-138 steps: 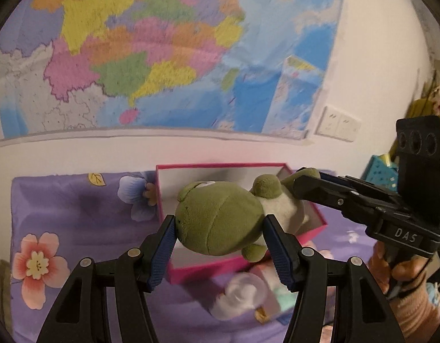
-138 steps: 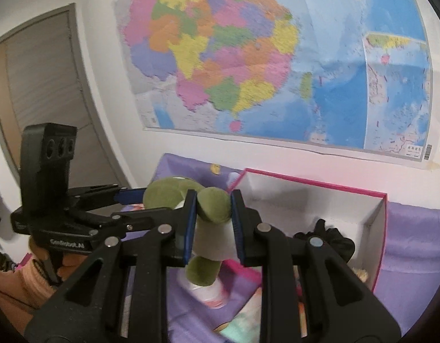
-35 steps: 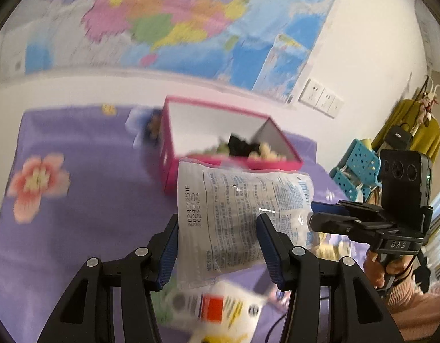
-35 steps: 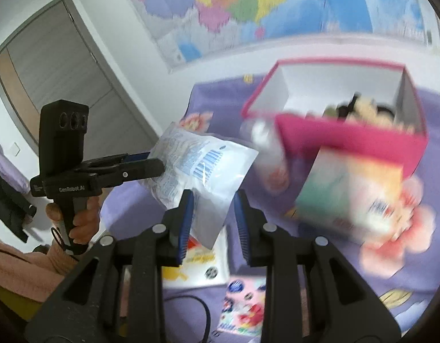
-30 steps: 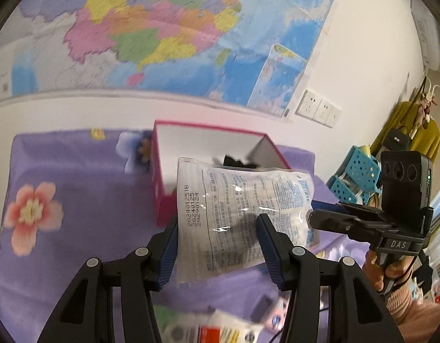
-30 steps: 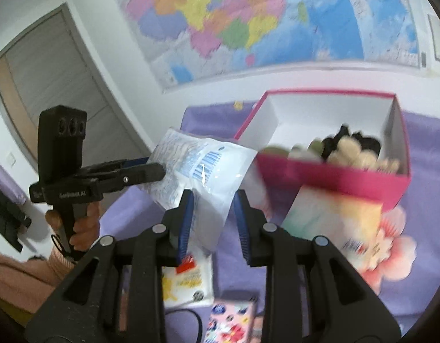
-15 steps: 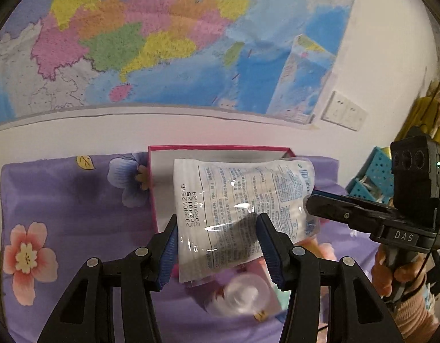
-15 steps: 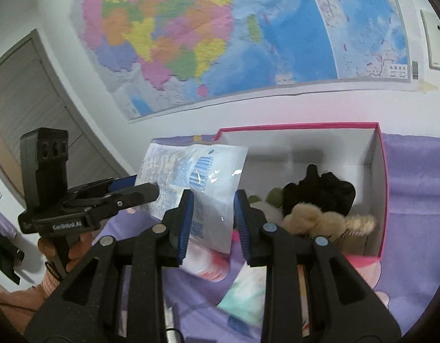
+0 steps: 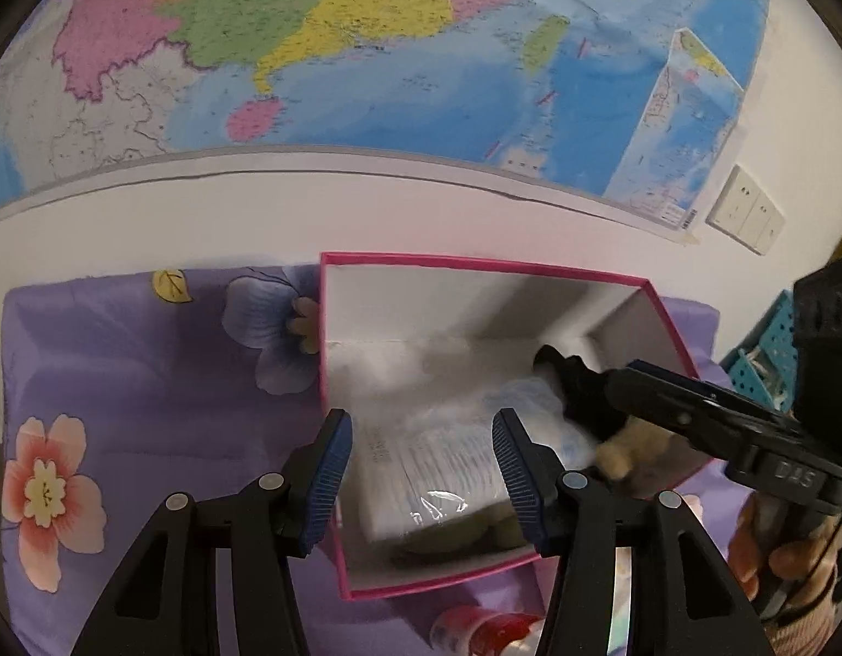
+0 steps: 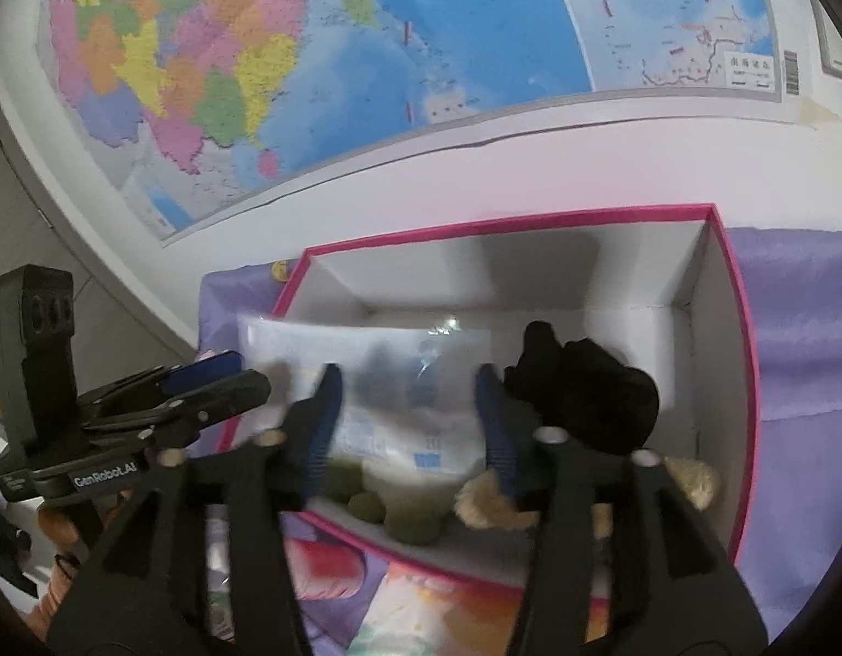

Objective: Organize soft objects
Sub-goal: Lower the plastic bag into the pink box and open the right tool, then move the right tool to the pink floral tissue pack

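Plastic packet lies in the pink box, long axis across both tools, atop the plush toys. Right tool jaws just opened, clear of it; left tool part-open, pads not pressing. Both retract straight back.

Even, fairly bright indoor light, soft shadows inside the pink-rimmed white cardboard box, small glare spot on the blurred clear plastic packet, right view motion-smeared, dark curved fisheye corners.

Motion-blurred clear packet over half-hidden green plush (its shape unreadable).
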The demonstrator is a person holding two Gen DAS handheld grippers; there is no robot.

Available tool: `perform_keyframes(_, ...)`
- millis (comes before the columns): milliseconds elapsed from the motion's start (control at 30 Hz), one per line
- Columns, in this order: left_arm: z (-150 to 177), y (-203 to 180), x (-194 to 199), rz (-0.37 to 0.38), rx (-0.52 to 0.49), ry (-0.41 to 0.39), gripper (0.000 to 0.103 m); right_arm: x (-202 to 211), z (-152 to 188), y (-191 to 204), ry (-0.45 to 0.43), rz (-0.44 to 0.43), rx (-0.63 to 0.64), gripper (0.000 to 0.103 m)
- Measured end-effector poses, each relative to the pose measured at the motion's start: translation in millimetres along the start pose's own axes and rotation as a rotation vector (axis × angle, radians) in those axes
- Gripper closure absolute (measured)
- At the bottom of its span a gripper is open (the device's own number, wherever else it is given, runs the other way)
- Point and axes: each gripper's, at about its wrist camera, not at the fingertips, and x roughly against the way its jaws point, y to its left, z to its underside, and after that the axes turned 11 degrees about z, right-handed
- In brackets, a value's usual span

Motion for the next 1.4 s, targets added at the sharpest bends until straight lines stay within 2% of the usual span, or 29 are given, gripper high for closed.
perform_keyframes(167, 5.7, -6.4, 14.0, -0.017, -0.029, -0.035, 0.048, 18.4, 8.0, 3.7, -0.022, -0.024, 0.030, 0.046)
perform_keyframes(467, 38.7, -32.1, 81.7, 0.077, -0.111, -0.148, 0.048, 93.0, 35.7, 22.3, -0.088, -0.183, 0.102, 0.046)
perform_keyframes(600, 61.7, -53.0, 101.4, 0.152, -0.169, -0.140, 0.047, 124.5, 53.4, 30.5, -0.104, -0.245, 0.137, 0.046)
perform_keyframes(833, 103.9, -76.3, 107.1, 0.219, -0.232, -0.070, 0.047, 158.0, 90.0, 37.1, -0.097, -0.290, 0.169, 0.046)
perform_keyframes(1033, 138.4, -78.2, 90.8, 0.251, -0.224, 0.034, 0.047, 166.5, 133.6, 30.0, -0.010, -0.293, 0.174, 0.046)
perform_keyframes(1233, 171.3, -84.1, 73.7, 0.284, -0.239, 0.135, 0.048, 153.4, 191.8, 11.4, 0.154, -0.281, 0.124, 0.046)
perform_keyframes(1400, 191.0, -89.5, 58.8, 0.329, -0.259, 0.217, 0.051, 131.4, 227.0, 3.0, 0.291, -0.272, 0.084, 0.046)
